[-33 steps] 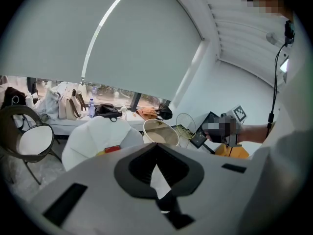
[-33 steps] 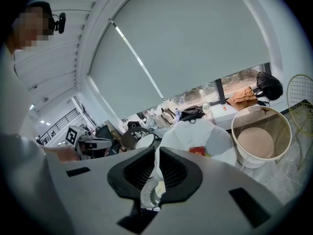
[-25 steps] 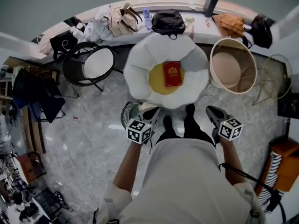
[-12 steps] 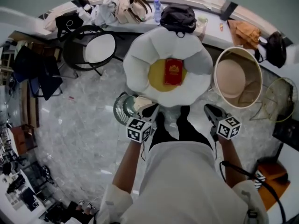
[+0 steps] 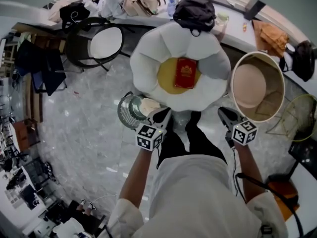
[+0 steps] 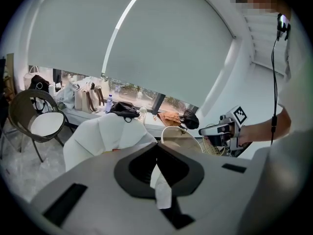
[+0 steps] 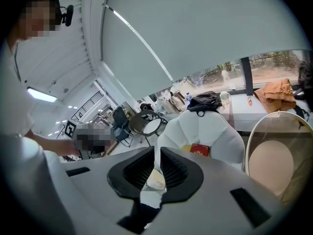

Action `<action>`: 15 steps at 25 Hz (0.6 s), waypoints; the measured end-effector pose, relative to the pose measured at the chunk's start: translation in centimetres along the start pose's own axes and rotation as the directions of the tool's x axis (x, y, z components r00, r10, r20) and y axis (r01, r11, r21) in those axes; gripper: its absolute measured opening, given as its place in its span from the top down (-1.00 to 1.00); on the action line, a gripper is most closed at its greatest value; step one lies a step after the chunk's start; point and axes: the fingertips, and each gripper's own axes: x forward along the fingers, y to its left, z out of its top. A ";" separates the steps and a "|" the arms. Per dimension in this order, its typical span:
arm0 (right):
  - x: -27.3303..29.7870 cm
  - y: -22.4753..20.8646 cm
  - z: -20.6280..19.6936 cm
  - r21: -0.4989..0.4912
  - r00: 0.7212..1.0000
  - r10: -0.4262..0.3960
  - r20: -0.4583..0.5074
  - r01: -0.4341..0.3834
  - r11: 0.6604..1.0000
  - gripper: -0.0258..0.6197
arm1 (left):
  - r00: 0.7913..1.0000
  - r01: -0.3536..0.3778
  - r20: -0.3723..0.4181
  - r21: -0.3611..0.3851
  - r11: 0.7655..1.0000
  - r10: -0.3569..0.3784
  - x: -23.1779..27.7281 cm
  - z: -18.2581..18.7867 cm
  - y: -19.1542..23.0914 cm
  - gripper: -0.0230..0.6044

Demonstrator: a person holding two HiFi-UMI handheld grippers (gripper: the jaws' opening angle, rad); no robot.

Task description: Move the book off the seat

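Observation:
A red book (image 5: 186, 73) lies flat on the yellow centre of a white flower-shaped seat (image 5: 148, 58). My left gripper (image 5: 162, 114) hangs shut and empty just short of the seat's near edge, left of the person's legs. My right gripper (image 5: 223, 114) is shut and empty too, near the seat's front right. In the right gripper view the book (image 7: 199, 150) shows on the seat (image 7: 215, 126) beyond the closed jaws of the right gripper (image 7: 156, 153). The left gripper (image 6: 156, 148) looks past the seat's white back (image 6: 105, 131).
A round beige tub chair (image 5: 257, 86) stands right of the seat. A black-framed chair with a white pad (image 5: 104, 43) stands at its left. A small round green object (image 5: 130, 110) sits on the floor by my left gripper. Bags (image 5: 195, 11) line the window ledge behind.
Both grippers have come forward and down towards the seat, which now sits closer in the head view. Both stay shut, and the book has not moved.

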 end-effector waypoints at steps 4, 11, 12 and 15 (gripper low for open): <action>1.4 -1.4 0.0 0.013 1.000 0.010 -0.019 -0.010 1.000 0.76 | 1.000 0.000 -0.012 -0.013 1.000 -0.001 2.2 -0.3 0.8 0.92; 5.1 -4.1 -1.3 0.038 0.999 0.000 -0.049 0.002 0.999 0.76 | 0.998 0.036 -0.042 -0.034 0.999 -0.038 6.4 -2.0 3.4 0.92; 5.8 -4.4 -1.6 0.046 0.999 -0.003 -0.053 0.005 0.999 0.76 | 0.998 0.043 -0.045 -0.040 0.998 -0.045 6.9 -2.2 3.9 0.92; 8.0 -5.7 -2.6 0.064 0.998 -0.014 -0.063 0.019 0.998 0.76 | 0.997 0.051 -0.055 -0.046 0.998 -0.053 8.7 -3.2 6.0 0.91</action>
